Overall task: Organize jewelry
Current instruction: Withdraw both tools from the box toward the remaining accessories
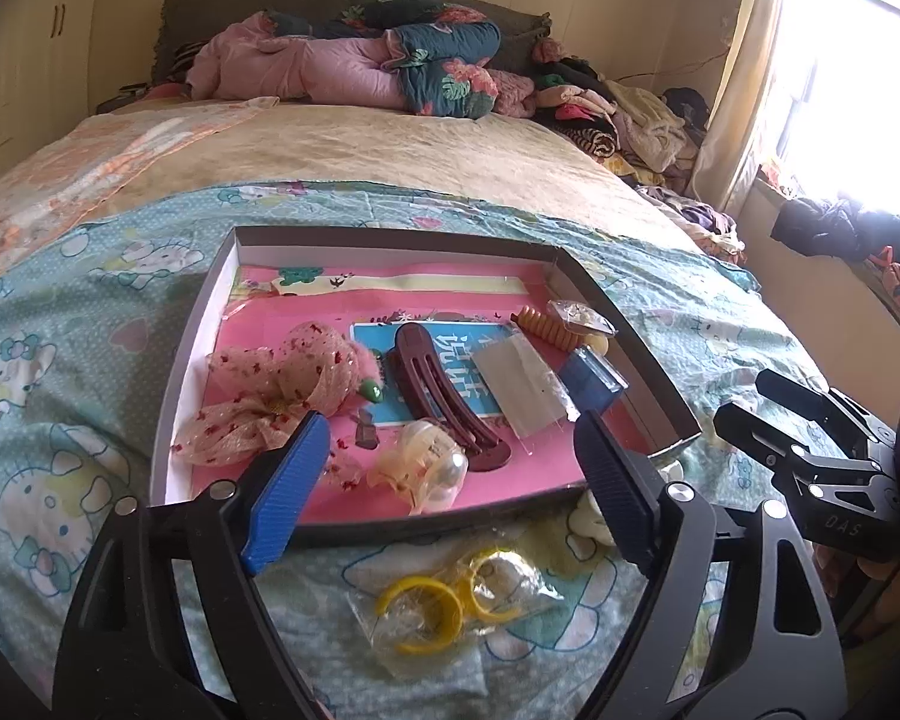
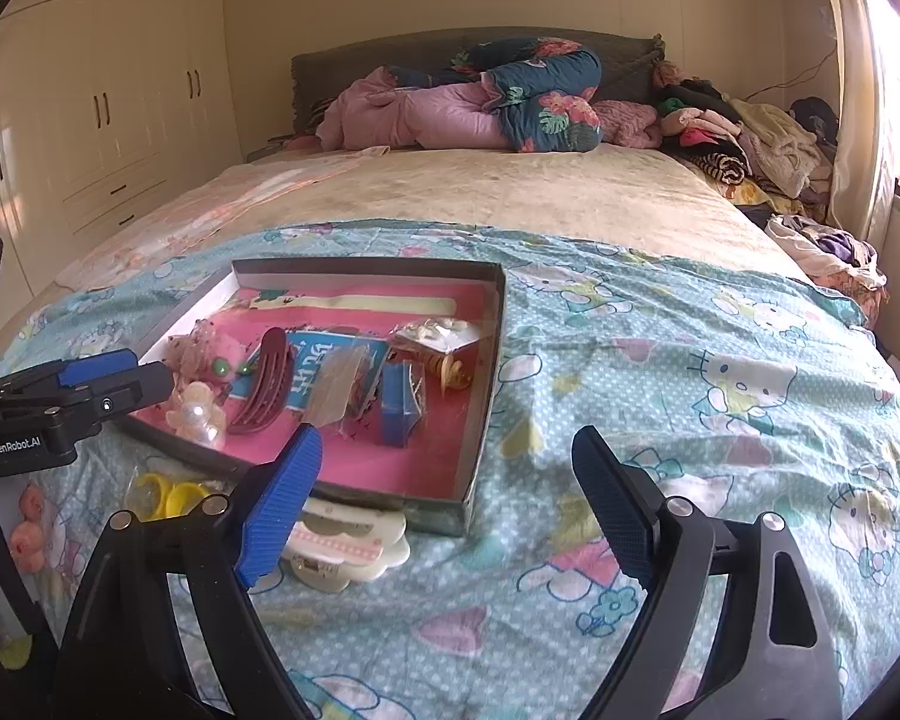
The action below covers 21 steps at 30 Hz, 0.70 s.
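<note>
Bed (image 1: 390, 144): tray (image 1: 198, 324) of hair accessories; yellow rings (image 1: 417, 606) at 6 o'clock (bagged); left tongs (image 1: 450, 480) and right tongs (image 2: 444, 498) wide open, empty.

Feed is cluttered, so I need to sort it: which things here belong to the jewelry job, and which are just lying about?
Job:
- tray
- maroon hair clip
- bagged yellow rings
- cream hair clip

Lying about:
- folded quilts
- clothes pile
- wardrobe

Cardboard tray (image 1: 201, 324) looked matt with pink paper lining; bedsheet (image 1: 60, 420) soft printed cloth; hair claw (image 1: 444, 396) glossy plastic; yellow rings (image 1: 420, 612) in crinkly clear plastic bag.
</note>
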### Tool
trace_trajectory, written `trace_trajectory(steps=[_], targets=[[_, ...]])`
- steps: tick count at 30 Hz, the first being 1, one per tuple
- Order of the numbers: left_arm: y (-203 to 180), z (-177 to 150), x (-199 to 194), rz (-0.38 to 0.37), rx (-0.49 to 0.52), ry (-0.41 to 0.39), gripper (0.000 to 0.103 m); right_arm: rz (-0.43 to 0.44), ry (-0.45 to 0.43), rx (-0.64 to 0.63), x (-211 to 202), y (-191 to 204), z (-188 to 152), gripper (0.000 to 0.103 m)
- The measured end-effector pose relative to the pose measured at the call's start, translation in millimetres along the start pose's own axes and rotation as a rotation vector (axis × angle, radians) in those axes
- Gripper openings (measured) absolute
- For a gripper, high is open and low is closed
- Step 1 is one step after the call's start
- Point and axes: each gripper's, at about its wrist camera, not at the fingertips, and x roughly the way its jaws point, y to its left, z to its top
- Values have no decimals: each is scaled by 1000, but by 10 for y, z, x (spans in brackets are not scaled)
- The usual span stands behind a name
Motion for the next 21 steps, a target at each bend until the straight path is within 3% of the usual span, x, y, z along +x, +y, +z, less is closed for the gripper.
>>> trace_trajectory(steps=[14, 21], targets=[[174, -363, -127, 51, -11, 47, 79, 65, 65, -31, 45, 263, -287, 83], [221, -573, -62, 24, 18, 109, 82, 99, 108, -47, 200, 369, -392, 83]])
